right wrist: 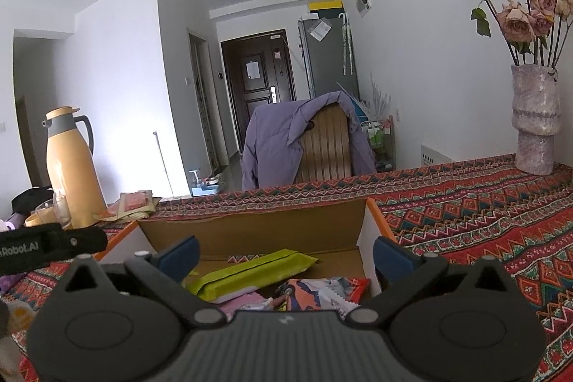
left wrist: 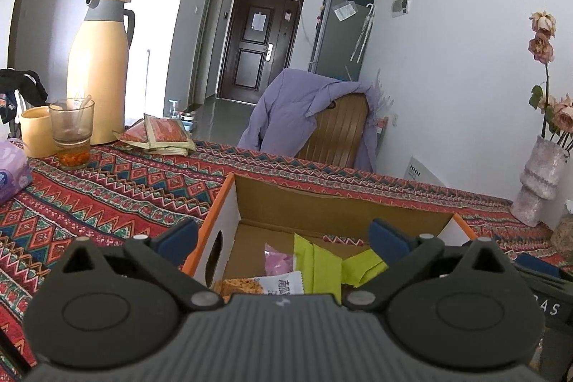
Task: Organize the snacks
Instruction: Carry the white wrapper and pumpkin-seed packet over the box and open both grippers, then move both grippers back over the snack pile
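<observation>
**Observer:** Snacks sit inside the cardboard box (right wrist: 250, 228) already: a long green packet (right wrist: 250, 271) lying across the middle, a red and blue wrapper (right wrist: 322, 292) toward the near right corner, a pink one (right wrist: 247, 305) at the near edge.

**Second:** The left wrist view adds a white packet with printed characters (left wrist: 283, 285) beside a crumbly orange bar (left wrist: 238, 285), plus the pink bag (left wrist: 279, 260) farther in. And the grippers?

**Observer:** The left gripper (left wrist: 283, 238) has its jaws spread as wide as they go, with nothing between the pads. The right gripper (right wrist: 284, 253) is the same, fully apart and empty. Both hang over the near side of the box, tilted slightly down into it.

**Second:** That would suit a drop: open jaws above an open-topped box let a packet fall in without nudging the others.

**Observer:** Probably. The box stands on the patterned tablecloth (left wrist: 107, 196), orange rim up, so it serves as the collecting bin.

**Second:** Anything left outside it?

**Observer:** Some reddish sachets (left wrist: 161, 135) lie far left, by the tall yellow flask (left wrist: 98, 67). Whether they count as snacks is unclear. The vase of dried roses (right wrist: 535, 120) stands far right, well apart from the box.
</observation>
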`<action>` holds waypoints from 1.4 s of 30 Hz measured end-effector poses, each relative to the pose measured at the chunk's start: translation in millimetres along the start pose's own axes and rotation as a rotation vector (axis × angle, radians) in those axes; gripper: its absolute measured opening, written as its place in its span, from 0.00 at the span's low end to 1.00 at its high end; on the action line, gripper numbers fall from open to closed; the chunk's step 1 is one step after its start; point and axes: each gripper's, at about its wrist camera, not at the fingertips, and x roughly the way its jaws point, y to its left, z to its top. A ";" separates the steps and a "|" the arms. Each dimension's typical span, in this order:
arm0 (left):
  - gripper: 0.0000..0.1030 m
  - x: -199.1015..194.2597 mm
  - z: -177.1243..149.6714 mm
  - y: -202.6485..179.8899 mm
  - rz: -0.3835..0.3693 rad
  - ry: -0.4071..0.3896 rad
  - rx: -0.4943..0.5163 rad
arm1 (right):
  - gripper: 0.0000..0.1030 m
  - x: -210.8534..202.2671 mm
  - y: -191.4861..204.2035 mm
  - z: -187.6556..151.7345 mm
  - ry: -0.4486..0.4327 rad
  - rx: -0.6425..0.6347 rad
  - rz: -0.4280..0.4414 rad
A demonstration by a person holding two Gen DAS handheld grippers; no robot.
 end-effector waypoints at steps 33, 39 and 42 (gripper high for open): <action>1.00 -118.3 -49.1 29.0 0.024 0.112 0.036 | 1.00 -145.3 -25.4 -39.2 0.118 -0.163 -0.021; 1.00 -129.1 -70.5 23.1 0.010 0.151 0.063 | 1.00 -163.8 -44.8 -57.5 0.154 -0.160 -0.037; 1.00 -135.4 -78.3 18.5 -0.002 0.162 0.077 | 1.00 -170.5 -54.2 -62.8 0.165 -0.158 -0.042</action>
